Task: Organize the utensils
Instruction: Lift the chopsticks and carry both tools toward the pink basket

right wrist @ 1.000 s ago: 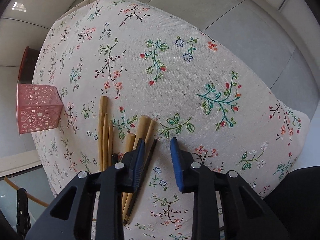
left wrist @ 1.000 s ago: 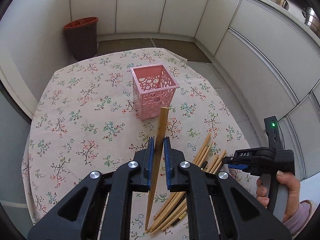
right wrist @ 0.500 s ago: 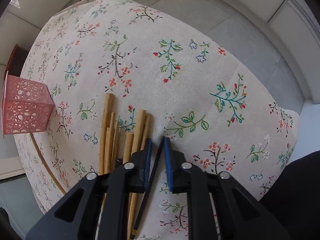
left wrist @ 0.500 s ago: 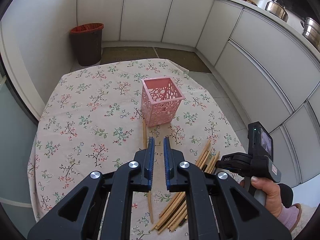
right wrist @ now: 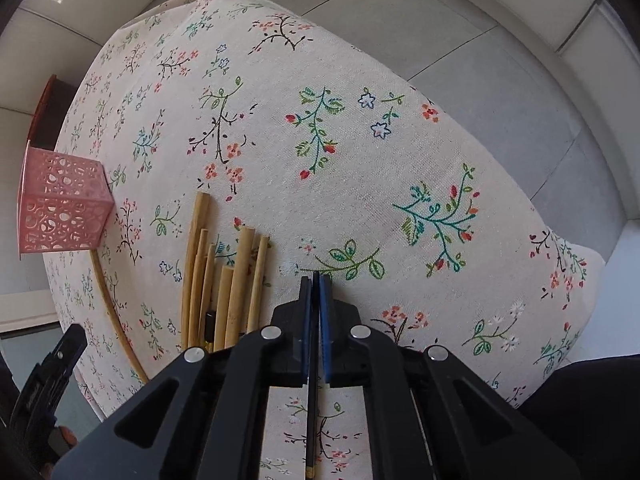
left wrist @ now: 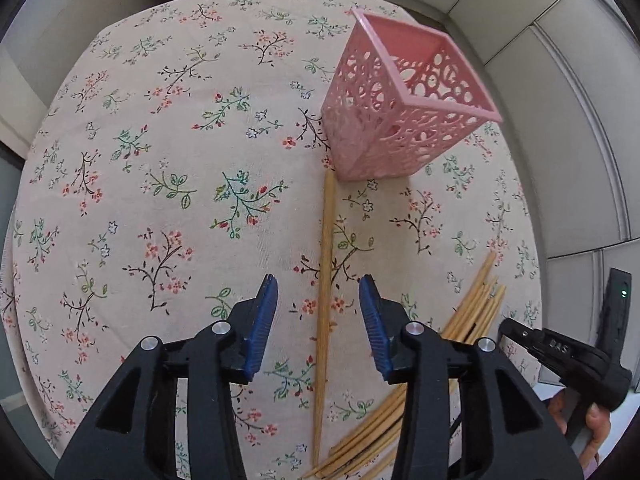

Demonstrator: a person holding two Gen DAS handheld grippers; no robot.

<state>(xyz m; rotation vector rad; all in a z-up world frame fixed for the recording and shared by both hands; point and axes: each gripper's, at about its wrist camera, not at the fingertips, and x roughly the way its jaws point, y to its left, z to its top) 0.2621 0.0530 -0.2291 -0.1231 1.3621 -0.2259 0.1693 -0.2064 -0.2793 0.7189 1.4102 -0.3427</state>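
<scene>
A single wooden chopstick (left wrist: 326, 240) lies flat on the flowered tablecloth (left wrist: 160, 160), its far end touching the foot of the pink lattice basket (left wrist: 400, 120). My left gripper (left wrist: 318, 282) hovers low over this chopstick, its jaws opening with the stick between them and untouched by the pads. My right gripper (right wrist: 316, 280) is shut on a thin dark chopstick (right wrist: 311, 420) that runs back between its fingers. A pile of wooden chopsticks (right wrist: 236, 280) lies just left of it. The basket (right wrist: 60, 204) stands further left.
The chopstick pile (left wrist: 476, 304) fans out at the lower right of the left wrist view, next to a hand (left wrist: 596, 420) on the right gripper's handle. The round table's edge drops to a grey floor (right wrist: 500, 60). A dark waste bin (right wrist: 48, 108) stands beyond the basket.
The left gripper let go of the wooden chopstick, which now lies on the cloth, then sank toward it and spread its jaws. The right gripper closed on the dark chopstick.
</scene>
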